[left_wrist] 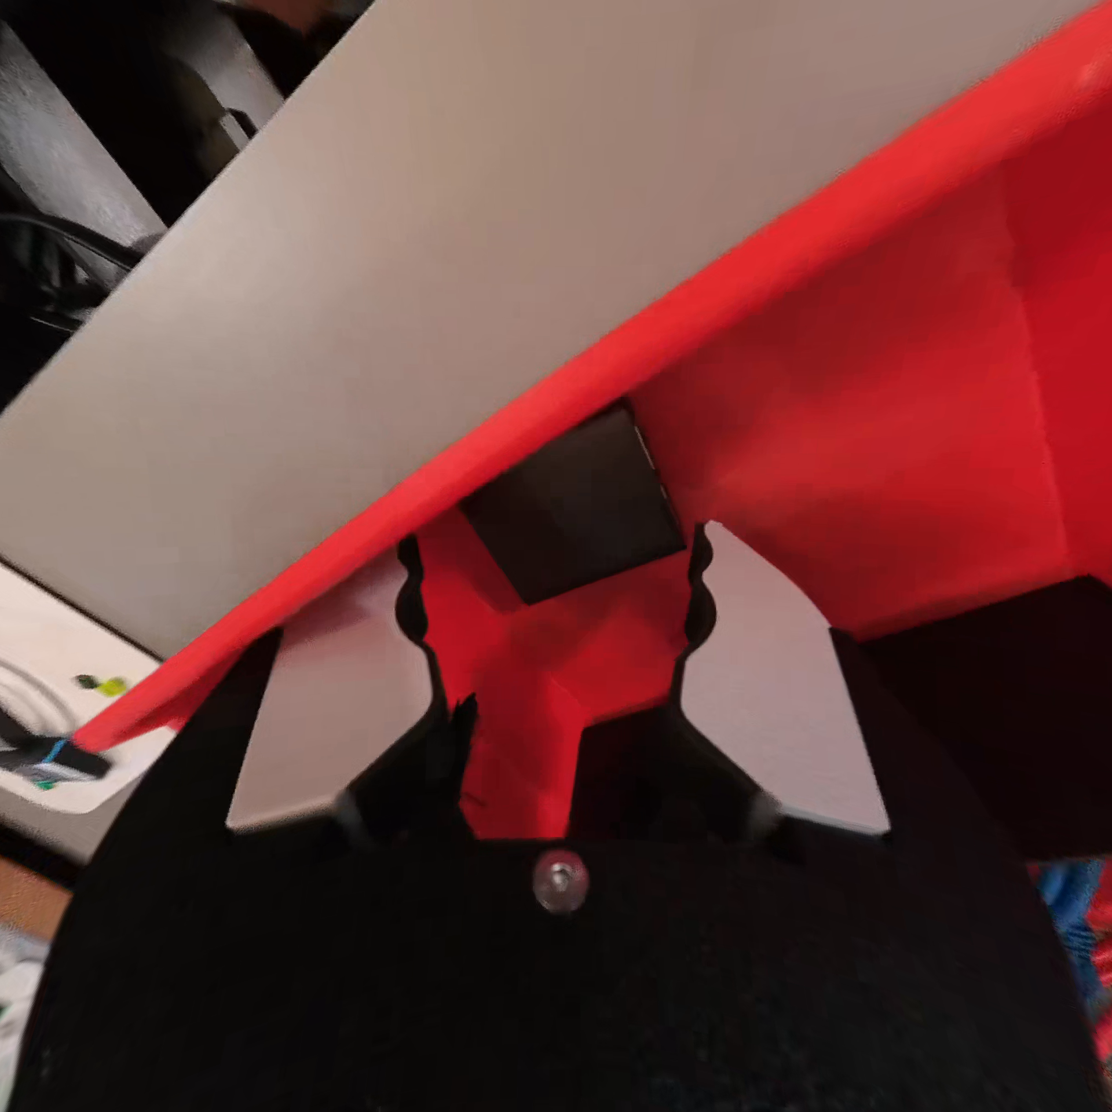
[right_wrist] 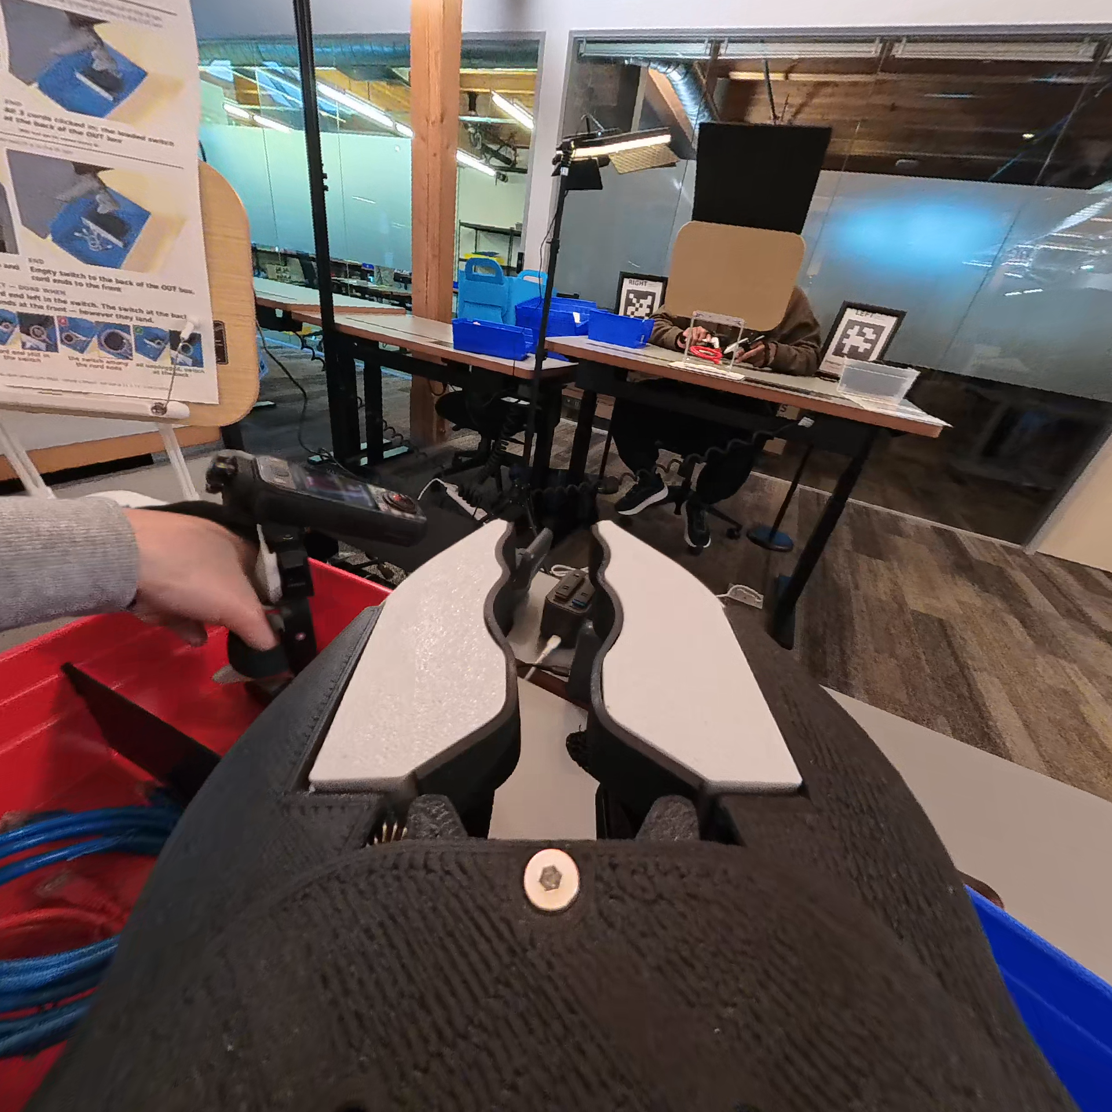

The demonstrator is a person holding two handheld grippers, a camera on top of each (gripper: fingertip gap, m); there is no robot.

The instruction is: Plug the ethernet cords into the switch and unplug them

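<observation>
My left gripper (left_wrist: 553, 571) is open and reaches down into a red bin (left_wrist: 872, 421). A black box-shaped device (left_wrist: 571, 517) lies against the bin's wall just beyond the fingertips, apart from them. Another black block (left_wrist: 993, 722) sits at the right. In the right wrist view a hand holds this left gripper (right_wrist: 283, 608) inside the red bin (right_wrist: 72, 710), beside a flat black piece (right_wrist: 138, 740) and blue cables (right_wrist: 54, 963). My right gripper (right_wrist: 553, 541) is narrowly open and empty, above the grey table (right_wrist: 902, 800). A small black plug block (right_wrist: 562, 608) with a white cable shows through its gap.
A blue bin (right_wrist: 1053, 1011) stands at the lower right. An instruction sheet on a stand (right_wrist: 102, 198) is at the left. Beyond the table's far edge are a light stand (right_wrist: 541, 361), desks with blue bins (right_wrist: 493, 343), and a seated person (right_wrist: 722, 361). Spacing between my two grippers at the tips: around 35 cm. My left gripper is the nearer one to the black block (left_wrist: 993, 722): about 9 cm, against 25 cm.
</observation>
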